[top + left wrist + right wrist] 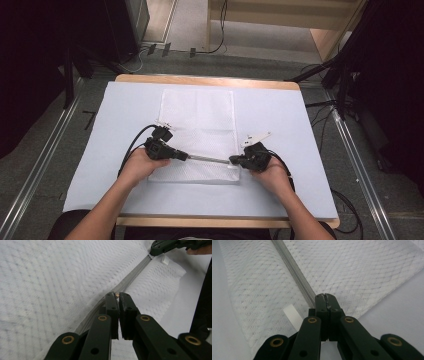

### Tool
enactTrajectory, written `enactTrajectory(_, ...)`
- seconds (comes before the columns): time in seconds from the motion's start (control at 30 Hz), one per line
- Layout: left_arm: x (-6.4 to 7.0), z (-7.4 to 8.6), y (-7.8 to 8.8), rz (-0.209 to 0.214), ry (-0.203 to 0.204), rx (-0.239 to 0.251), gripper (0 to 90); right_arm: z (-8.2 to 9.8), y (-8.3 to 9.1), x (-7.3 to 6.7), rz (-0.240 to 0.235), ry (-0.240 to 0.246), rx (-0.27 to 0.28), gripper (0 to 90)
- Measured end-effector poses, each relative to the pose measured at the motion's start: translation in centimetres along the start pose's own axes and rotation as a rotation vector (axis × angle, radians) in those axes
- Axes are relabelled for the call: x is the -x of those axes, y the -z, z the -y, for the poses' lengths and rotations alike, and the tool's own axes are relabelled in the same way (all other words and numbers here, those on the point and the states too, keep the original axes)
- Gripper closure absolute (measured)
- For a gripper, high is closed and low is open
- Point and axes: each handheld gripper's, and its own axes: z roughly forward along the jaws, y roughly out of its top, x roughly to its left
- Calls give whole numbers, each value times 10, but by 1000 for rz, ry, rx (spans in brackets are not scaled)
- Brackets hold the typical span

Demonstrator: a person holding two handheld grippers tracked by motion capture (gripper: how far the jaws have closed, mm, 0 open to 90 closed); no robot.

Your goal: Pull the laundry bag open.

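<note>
A flat white mesh bag (197, 132) with a grey zipper (207, 159) lies in the middle of a counter (280, 125) covered with a pale sheet. The zipper runs across the bag close to the edge nearest the person. In the high view, the person's two hands come in from the bottom, and each hand holds a black claw.

The left claw (184, 156) is at the left end of the zipper. In the left gripper view, the left claw (117, 295) has its two jaws almost together, and a tiny brownish piece, likely the zipper pull (116, 294), is pinched between the tips. The grey zipper (132, 277) runs away from it to the far corner of the bag, where the other claw shows.

The right claw (233, 160) is at the right end of the zipper, near the bag's right edge. In the right gripper view, the right claw (326, 296) is squeezed fully closed on the end of the zipper (294, 271). A small white ribbed tab (292, 315) sticks out from the bag just beside the jaws.
</note>
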Motion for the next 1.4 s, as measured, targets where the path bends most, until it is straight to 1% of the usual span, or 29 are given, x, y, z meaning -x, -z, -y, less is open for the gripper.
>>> enactTrajectory(0.13, -3, 3, 7, -4, 2, 2, 880, 0, 0, 1, -4, -3, -3, 900)
enactTrajectory(0.2, -4, 5, 10, -9, -1, 0, 880, 0, 0, 1, -6, 3, -2, 900)
enactTrajectory(0.33, -10, 11, 18, -7, 16, 7, 879, 0, 0, 1, -7, 0, -2, 900)
enactTrajectory(0.5, -14, 16, 26, -7, 25, 14, 879, 0, 0, 1, -5, 7, 1, 900)
enactTrajectory(0.53, -16, 18, 28, -14, 25, 12, 879, 0, 0, 1, -4, 6, 3, 900)
enactTrajectory(0.73, -24, 26, 38, -18, 51, 19, 879, 0, 0, 1, -5, 0, 2, 900)
enactTrajectory(0.77, -26, 27, 40, -16, 60, 20, 880, 0, 0, 1, -7, -1, 2, 900)
enactTrajectory(0.8, -28, 29, 42, -15, 60, 22, 879, 0, 0, 1, -7, -2, 3, 900)
enactTrajectory(0.9, -33, 34, 47, -23, 76, 19, 879, 0, 0, 1, -8, -2, 2, 900)
enactTrajectory(1.03, -39, 41, 55, -22, 99, 31, 880, 0, 0, 1, -9, -5, 0, 900)
enactTrajectory(1.07, -41, 43, 56, -32, 99, 29, 879, 0, 0, 1, -10, -4, 0, 900)
enactTrajectory(1.17, -46, 49, 61, -49, 121, 29, 879, 0, 0, 2, -11, -7, 1, 900)
enactTrajectory(1.23, -51, 54, 65, -46, 137, 38, 879, 0, 0, 2, -11, -7, -1, 900)
enactTrajectory(1.27, -52, 56, 67, -56, 148, 39, 879, 0, 0, 2, -13, -7, -1, 900)
enactTrajectory(1.3, -54, 57, 69, -61, 144, 31, 879, 0, 0, 2, -14, -6, -2, 900)
enactTrajectory(1.33, -56, 60, 70, -71, 154, 35, 879, 0, 0, 2, -13, -5, -2, 900)
enactTrajectory(1.4, -58, 63, 73, -80, 154, 35, 880, 0, 0, 2, -13, -10, -3, 900)
